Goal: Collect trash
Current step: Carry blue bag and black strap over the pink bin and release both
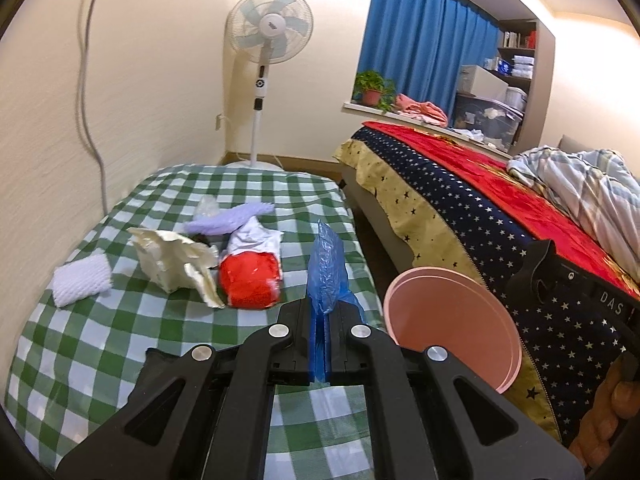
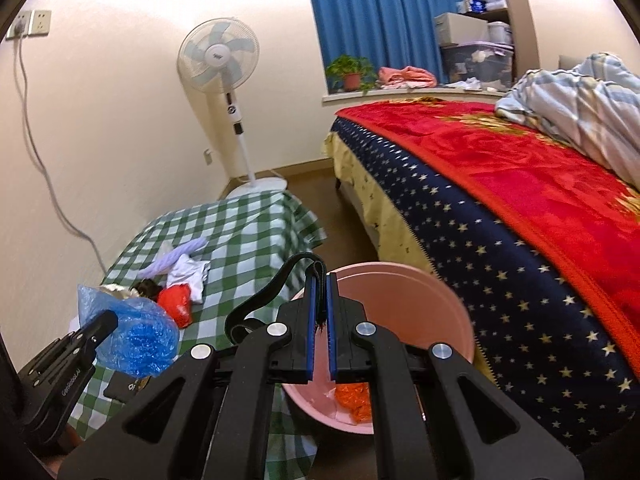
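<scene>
Far left, a grey cable (image 2: 36, 152) hangs from a wall socket; below it a table w/ green-and-white checked cloth (image 1: 100, 340) carries the trash. L to R on the cloth: a white foam mesh pad (image 1: 82, 279), a crumpled cream paper wrapper (image 1: 176, 262), a lilac foam sleeve (image 1: 230, 219) behind it, and a red-and-white plastic bag (image 1: 250, 276). The left hand-held gripper (image 1: 319, 344) is clamped shut on a crinkled blue plastic bag (image 1: 326, 276), held up above the table's right edge; in the right wrist view the same bag (image 2: 136, 332) bulges out beside that gripper's black finger. A white pedestal fan (image 1: 269, 28) stands against the back wall.

Centre-right, a round pink plastic basin (image 2: 404, 280) sits tilted in the gap btwn table and bed, w/ orange crumpled plastic (image 2: 354, 396) and a pale scrap already inside. The right hand-held gripper (image 2: 320, 320) is closed on a black webbing strap (image 2: 276, 284) that loops off to its left, just over the basin's near rim.

Right: a bed w/ navy star-print sheet (image 2: 500, 272), red blanket (image 2: 520, 168) and a rumpled pale-blue plaid quilt (image 2: 580, 96). Behind, a blue curtain (image 2: 380, 12), potted plant (image 2: 352, 70) and pink cloth (image 2: 406, 75) on the sill.
</scene>
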`<state>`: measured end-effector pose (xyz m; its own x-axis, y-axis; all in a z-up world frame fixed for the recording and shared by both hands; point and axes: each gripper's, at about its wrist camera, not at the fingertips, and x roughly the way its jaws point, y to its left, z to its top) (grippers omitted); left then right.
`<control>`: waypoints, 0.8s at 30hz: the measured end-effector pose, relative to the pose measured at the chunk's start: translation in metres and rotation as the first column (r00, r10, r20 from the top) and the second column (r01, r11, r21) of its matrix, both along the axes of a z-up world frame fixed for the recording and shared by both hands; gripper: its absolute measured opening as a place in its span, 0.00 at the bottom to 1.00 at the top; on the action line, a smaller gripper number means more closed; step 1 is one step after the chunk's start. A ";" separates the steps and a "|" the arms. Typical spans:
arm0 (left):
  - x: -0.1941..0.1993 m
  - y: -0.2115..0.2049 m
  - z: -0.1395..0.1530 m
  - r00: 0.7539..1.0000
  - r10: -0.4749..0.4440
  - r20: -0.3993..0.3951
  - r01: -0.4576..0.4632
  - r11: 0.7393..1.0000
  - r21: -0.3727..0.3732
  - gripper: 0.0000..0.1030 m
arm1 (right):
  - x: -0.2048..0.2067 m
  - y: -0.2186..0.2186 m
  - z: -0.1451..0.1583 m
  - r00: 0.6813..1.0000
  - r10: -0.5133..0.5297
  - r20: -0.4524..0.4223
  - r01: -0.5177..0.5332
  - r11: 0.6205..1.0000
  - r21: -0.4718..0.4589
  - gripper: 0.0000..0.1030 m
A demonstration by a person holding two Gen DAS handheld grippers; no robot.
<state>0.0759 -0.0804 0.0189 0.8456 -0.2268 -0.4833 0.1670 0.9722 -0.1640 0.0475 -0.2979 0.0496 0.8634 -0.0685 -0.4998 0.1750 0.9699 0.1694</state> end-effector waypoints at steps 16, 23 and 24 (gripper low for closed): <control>0.019 -0.036 -0.005 0.996 -0.089 0.002 0.089 0.996 0.020 0.02 | 0.003 -0.030 -0.013 0.992 -0.122 -0.012 0.122 0.992 -0.009 0.05; 0.027 -0.048 -0.007 0.987 -0.158 0.005 0.158 0.987 -0.008 0.02 | 0.011 -0.041 -0.023 0.985 -0.168 -0.031 0.168 0.986 0.001 0.05; 0.028 -0.050 -0.007 0.986 -0.167 0.006 0.167 0.986 -0.008 0.02 | 0.013 -0.041 -0.024 0.985 -0.170 -0.034 0.170 0.985 -0.002 0.05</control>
<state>0.1037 -0.1305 0.0117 0.7983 -0.3687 -0.4762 0.3274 0.9293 -0.1707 0.0605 -0.3385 0.0252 0.8217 -0.2124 -0.5289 0.3433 0.9252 0.1617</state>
